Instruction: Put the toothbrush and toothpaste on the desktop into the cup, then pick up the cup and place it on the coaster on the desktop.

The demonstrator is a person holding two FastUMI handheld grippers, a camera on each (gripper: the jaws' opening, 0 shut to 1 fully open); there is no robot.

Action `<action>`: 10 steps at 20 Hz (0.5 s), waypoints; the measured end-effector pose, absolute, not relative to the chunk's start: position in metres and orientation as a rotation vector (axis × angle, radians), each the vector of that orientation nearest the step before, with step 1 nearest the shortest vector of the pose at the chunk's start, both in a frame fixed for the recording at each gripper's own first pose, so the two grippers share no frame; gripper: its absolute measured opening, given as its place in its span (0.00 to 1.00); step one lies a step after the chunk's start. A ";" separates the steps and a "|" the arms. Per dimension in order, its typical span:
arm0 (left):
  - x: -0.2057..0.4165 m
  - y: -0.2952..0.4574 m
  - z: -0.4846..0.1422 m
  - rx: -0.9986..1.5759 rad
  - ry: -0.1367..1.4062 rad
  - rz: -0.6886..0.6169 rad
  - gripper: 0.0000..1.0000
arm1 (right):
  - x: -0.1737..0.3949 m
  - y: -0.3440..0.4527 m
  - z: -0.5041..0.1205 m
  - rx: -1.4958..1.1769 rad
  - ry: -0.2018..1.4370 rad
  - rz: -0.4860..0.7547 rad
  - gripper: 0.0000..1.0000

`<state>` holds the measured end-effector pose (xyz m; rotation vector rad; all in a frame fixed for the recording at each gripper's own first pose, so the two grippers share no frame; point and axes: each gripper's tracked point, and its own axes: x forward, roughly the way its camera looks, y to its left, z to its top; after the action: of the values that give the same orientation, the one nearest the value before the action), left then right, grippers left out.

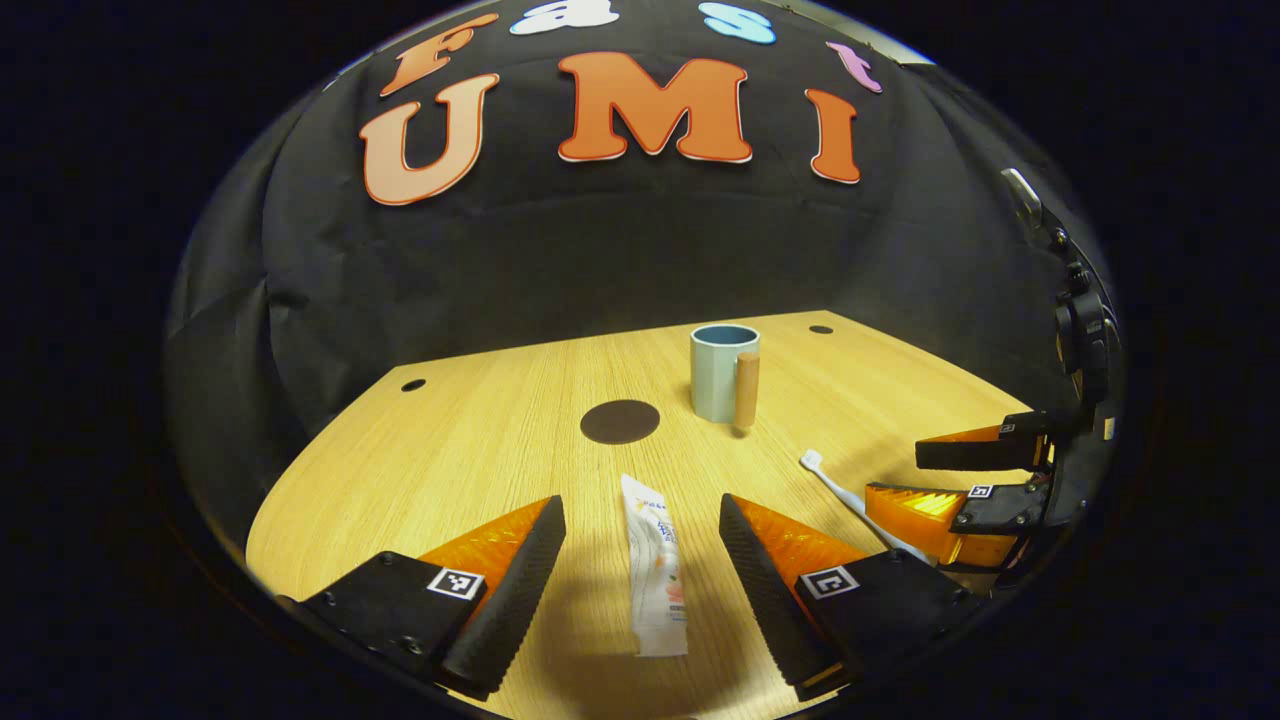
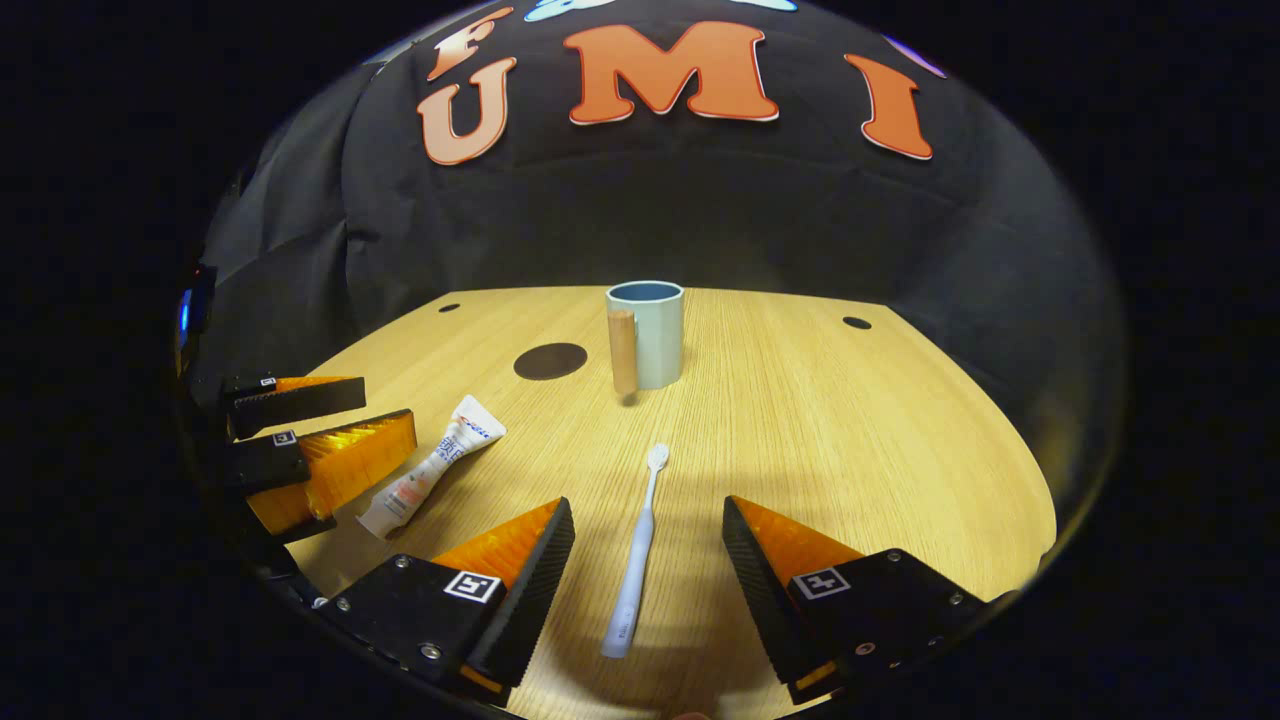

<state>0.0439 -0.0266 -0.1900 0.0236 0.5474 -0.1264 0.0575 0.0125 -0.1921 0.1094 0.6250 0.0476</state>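
Wooden desktop (image 1: 480, 440) carries everything. On the left gripper view, the left gripper (image 1: 640, 560) hangs with jaws spread, the toothpaste tube (image 1: 655, 565) lying flat between them, untouched. On the right gripper view, the right gripper (image 2: 648, 565) also gapes, the toothbrush (image 2: 636, 555) lying between its jaws, bristles pointing away. Beyond stand the dark round coaster (image 1: 620, 421) and the pale blue cup (image 1: 722, 372) with its wooden handle.

So the desk had one cup (image 2: 646, 333), one toothbrush (image 2: 634, 555), one toothpaste tube (image 2: 430, 466), one dark round coaster (image 2: 550, 361), plus two grippers.
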 end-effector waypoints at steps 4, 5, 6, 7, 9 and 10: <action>0.049 -0.024 -0.202 0.008 0.617 -0.128 0.99 | 0.069 0.011 -0.198 0.096 0.678 0.057 0.88; 0.051 -0.023 -0.205 0.008 0.632 -0.125 0.99 | 0.071 0.010 -0.198 0.094 0.685 0.060 0.87; 0.052 -0.023 -0.208 0.008 0.650 -0.122 0.99 | 0.073 0.010 -0.200 0.089 0.696 0.061 0.87; 0.055 -0.022 -0.214 0.006 0.671 -0.118 0.99 | 0.075 0.009 -0.202 0.084 0.707 0.060 0.86; 0.059 -0.020 -0.221 -0.001 0.713 -0.114 0.99 | 0.076 0.008 -0.204 0.082 0.733 0.062 0.84; 0.059 -0.019 -0.225 -0.001 0.730 -0.113 0.99 | 0.076 0.008 -0.205 0.083 0.750 0.063 0.81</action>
<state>0.0595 -0.0192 -0.2253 -0.0008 0.7305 -0.1132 0.0757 0.0083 -0.2055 0.0833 0.7503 0.0634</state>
